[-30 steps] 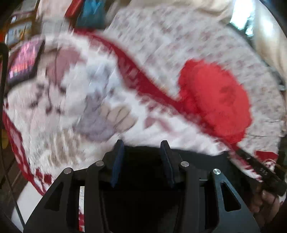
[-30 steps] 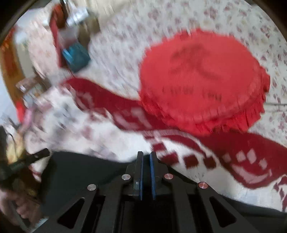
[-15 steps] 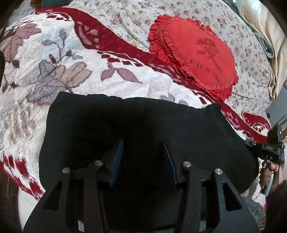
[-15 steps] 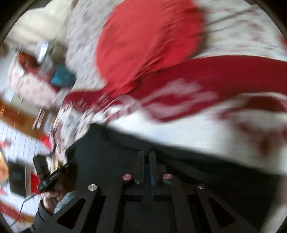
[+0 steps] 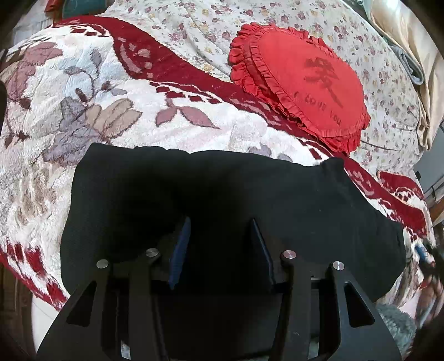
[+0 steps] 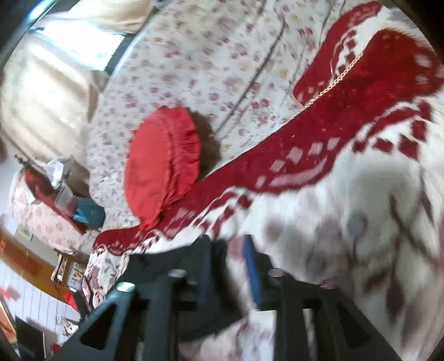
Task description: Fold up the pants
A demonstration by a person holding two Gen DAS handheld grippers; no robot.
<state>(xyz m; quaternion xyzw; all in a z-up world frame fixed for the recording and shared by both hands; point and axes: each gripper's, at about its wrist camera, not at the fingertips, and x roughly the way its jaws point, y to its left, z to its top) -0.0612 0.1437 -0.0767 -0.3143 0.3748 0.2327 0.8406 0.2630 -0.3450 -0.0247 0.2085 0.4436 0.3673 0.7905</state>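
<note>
The black pants (image 5: pixel 211 188) lie folded in a broad flat slab on the red-and-white floral blanket (image 5: pixel 91 97). In the left wrist view my left gripper (image 5: pixel 220 225) hovers low over their near edge. Its jaws stand apart, the blue pads (image 5: pixel 180 247) are bare, and dark cloth lies beneath them. My right gripper (image 6: pixel 229 241) is blurred over the blanket (image 6: pixel 347 216), rolled to one side. Its jaws are opening and nothing is between them. The pants do not show clearly in the right wrist view.
A round red frilled cushion (image 5: pixel 302 83) (image 6: pixel 163 166) rests on the flowered sheet (image 5: pixel 216 25) beyond the blanket. Beige bedding (image 5: pixel 410 55) is piled at the right. Boxes and clutter (image 6: pixel 63 194) stand past the bed's far side.
The pants went from hanging in both grippers to lying flat on the blanket. My right gripper let go, opened, rolled and swung away sideways. My left gripper sank and tilted down, then held still.
</note>
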